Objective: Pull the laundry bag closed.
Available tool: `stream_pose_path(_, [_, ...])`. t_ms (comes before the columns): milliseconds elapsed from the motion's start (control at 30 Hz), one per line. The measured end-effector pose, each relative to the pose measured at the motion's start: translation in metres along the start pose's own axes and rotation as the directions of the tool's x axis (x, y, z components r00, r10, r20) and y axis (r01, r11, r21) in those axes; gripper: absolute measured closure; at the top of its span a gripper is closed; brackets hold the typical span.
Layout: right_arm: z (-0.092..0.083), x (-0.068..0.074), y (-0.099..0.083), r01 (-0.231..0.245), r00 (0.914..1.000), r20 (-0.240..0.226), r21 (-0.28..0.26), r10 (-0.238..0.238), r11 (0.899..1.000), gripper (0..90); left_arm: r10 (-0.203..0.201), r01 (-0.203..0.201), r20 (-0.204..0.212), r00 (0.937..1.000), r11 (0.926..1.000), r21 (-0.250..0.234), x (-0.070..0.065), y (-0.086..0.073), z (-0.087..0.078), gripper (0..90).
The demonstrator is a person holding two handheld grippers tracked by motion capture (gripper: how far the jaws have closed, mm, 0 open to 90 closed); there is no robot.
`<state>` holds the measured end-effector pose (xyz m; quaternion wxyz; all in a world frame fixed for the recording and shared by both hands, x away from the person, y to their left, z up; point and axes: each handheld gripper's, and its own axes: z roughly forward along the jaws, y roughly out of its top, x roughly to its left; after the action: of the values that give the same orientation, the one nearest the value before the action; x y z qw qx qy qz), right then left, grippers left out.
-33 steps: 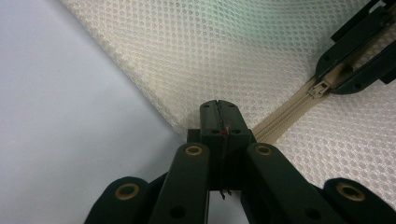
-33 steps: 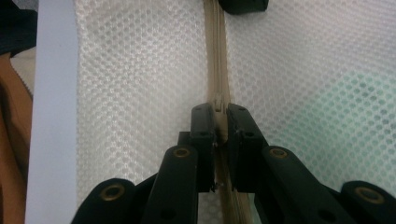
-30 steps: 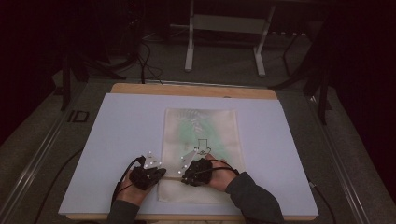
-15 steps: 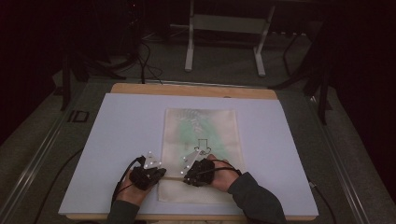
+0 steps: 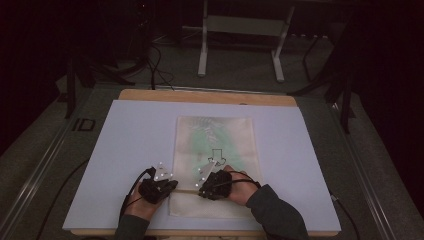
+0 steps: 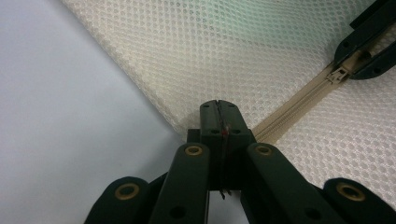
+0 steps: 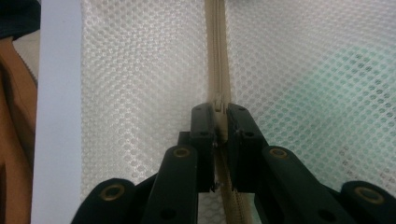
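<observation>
Dim room, dark floor with cables and a metal stand at twelve o'clock; wooden table (image 5: 210,96) topped by a pale lavender mat (image 5: 130,150).

High view: cream mesh zip bag (image 5: 215,145) lying flat mid-mat, long axis from six to twelve o'clock, something green inside; zipper line crossing its near end from nine to three o'clock. Left gripper (image 5: 172,184) at the bag's near left edge, right gripper (image 5: 201,186) just beside it toward three o'clock, over the zipper; both hands entering from six o'clock, a dark sleeve (image 5: 275,215) on the right.

Left gripper view: jaws pressed together on the bag's edge at the zipper (image 6: 289,109) end, mesh spreading toward twelve and one o'clock; slider and pull tab (image 6: 340,72) at two o'clock, between the other gripper's jaws.

Right gripper view: jaws nearly together, clamped on the small pull tab (image 7: 218,103) dead centre; zipper tape (image 7: 217,51) running straight on toward twelve o'clock; mat edge and bare wood at nine o'clock.

Judged from this: left anchoring the corner, right holding the pull; travel available along the zipper, away from the left gripper; right hand plainly the nearer one to the slider; whether opening or closing, cannot tell.
</observation>
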<state>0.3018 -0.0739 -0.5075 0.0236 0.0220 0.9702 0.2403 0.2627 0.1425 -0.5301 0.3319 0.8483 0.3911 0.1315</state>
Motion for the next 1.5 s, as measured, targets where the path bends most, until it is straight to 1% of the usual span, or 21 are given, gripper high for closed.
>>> stream_pose_path(233, [-0.001, -0.001, -0.001, 0.003, 1.0000, -0.001, -0.004, -0.003, 1.000, 82.5, -0.001, 0.001, 0.004, 1.0000, 1.0000, 0.002, 0.001, 0.000, 0.000, 89.4])
stream_pose_path(533, [-0.001, -0.001, -0.006, -0.017, 0.9998, -0.006, -0.020, 0.017, 1.000, 82.5, -0.003, 0.003, 0.000, 1.0000, 1.0000, -0.001, 0.000, 0.000, 0.000, 89.4])
stream_pose_path(633, [-0.003, -0.001, -0.006, -0.011, 0.9999, -0.006, -0.013, 0.011, 1.000, 82.5, -0.005, 0.005, 0.005, 1.0000, 1.0000, -0.003, 0.001, 0.000, 0.000, 89.3])
stream_pose_path(700, [-0.003, -0.002, -0.008, -0.016, 0.9998, -0.010, -0.015, 0.016, 1.000, 82.5, -0.007, 0.007, 0.005, 1.0000, 1.0000, -0.004, 0.001, -0.001, 0.000, 89.4])
stream_pose_path(867, [-0.003, -0.001, -0.009, -0.013, 0.9999, -0.007, -0.014, 0.013, 1.000, 82.6, -0.008, 0.008, 0.007, 0.9999, 1.0000, -0.003, 0.001, -0.001, 0.000, 89.4])
stream_pose_path(933, [-0.004, -0.001, -0.010, -0.018, 0.9998, -0.009, -0.022, 0.018, 1.000, 82.6, -0.008, 0.008, 0.004, 1.0000, 1.0000, -0.003, 0.001, 0.000, 0.000, 89.4])
stream_pose_path(1167, [-0.006, -0.001, -0.014, -0.031, 0.9995, -0.011, -0.018, 0.030, 0.999, 82.5, -0.009, 0.009, 0.009, 0.9999, 1.0000, -0.002, 0.001, -0.001, 0.000, 89.4])
stream_pose_path(1300, [-0.008, -0.002, -0.015, -0.023, 0.9997, -0.008, -0.012, 0.023, 1.000, 82.5, -0.009, 0.009, 0.008, 0.9999, 1.0000, -0.002, 0.001, 0.000, 0.000, 89.4])
stream_pose_path(1500, [-0.008, -0.001, -0.016, -0.026, 0.9996, -0.008, -0.018, 0.026, 0.999, 82.6, -0.006, 0.006, 0.006, 1.0000, 1.0000, -0.003, 0.001, 0.000, 0.000, 89.4])
